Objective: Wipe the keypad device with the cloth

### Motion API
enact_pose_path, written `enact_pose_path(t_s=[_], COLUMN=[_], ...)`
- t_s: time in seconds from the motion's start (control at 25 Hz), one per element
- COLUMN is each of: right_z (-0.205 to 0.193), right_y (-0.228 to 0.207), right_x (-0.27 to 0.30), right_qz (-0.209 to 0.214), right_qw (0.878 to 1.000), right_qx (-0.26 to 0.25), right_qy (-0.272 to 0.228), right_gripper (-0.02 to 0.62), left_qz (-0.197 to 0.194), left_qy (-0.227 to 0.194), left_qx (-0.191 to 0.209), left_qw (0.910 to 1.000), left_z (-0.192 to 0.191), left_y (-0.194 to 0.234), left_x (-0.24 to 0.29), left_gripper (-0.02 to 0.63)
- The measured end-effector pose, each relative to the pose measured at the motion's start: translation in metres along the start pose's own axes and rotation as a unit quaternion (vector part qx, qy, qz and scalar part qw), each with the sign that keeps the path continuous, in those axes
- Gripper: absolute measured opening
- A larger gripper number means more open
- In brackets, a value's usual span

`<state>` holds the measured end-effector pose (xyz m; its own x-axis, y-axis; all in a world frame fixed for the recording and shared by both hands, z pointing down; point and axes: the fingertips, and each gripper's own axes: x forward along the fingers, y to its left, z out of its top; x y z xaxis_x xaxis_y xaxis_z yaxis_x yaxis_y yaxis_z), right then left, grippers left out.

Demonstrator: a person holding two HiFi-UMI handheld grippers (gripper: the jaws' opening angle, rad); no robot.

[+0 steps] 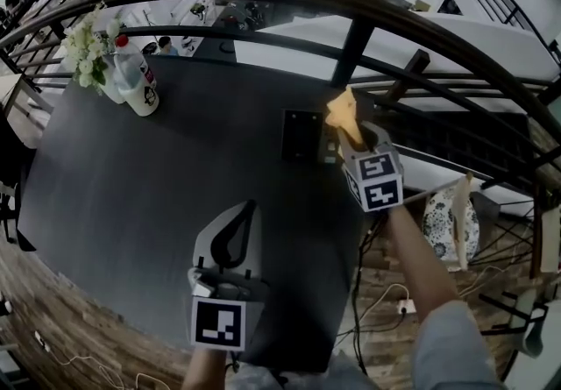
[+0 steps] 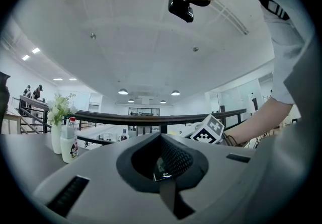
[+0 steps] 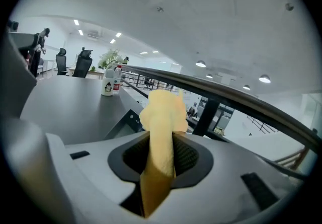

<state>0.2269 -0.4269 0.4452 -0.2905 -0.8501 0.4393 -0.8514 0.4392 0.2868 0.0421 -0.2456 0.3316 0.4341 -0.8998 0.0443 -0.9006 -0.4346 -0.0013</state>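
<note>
One yellow cloth [image 1: 343, 110] clenched in right hand-held gripper [image 1: 350, 139], left hand-held gripper [image 1: 248, 209] closed empty, one keypad device [image 1: 301, 136].

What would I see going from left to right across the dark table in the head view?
white flowers → bottle → left gripper → keypad device → yellow cloth
</note>
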Motion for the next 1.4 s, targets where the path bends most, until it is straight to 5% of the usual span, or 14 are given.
enact_pose_path(t_s=[0.28,0.64,1.4], right_z=[0.051,0.064,0.028], right_y=[0.040,0.078,0.017], right_x=[0.034,0.072,0.058], right_qz=[0.053,0.082,0.026], right_qw=[0.996,0.988,0.997], right_qx=[-0.069,-0.126,-0.057], right_qy=[-0.007,0.028,0.050], right_gripper=[0.103,0.103,0.104], left_qz=[0.020,0.046,0.030], left_qy=[0.009,0.004,0.014], left_qx=[-0.002,-0.011,-0.008], left_qw=[0.9998,0.9989,0.9994], left_z=[-0.005,-0.006,-0.013], left_y=[0.018,0.043,0.032], left_x=[-0.010,-0.021,-0.014], left_gripper=[0.008,0.008,0.006])
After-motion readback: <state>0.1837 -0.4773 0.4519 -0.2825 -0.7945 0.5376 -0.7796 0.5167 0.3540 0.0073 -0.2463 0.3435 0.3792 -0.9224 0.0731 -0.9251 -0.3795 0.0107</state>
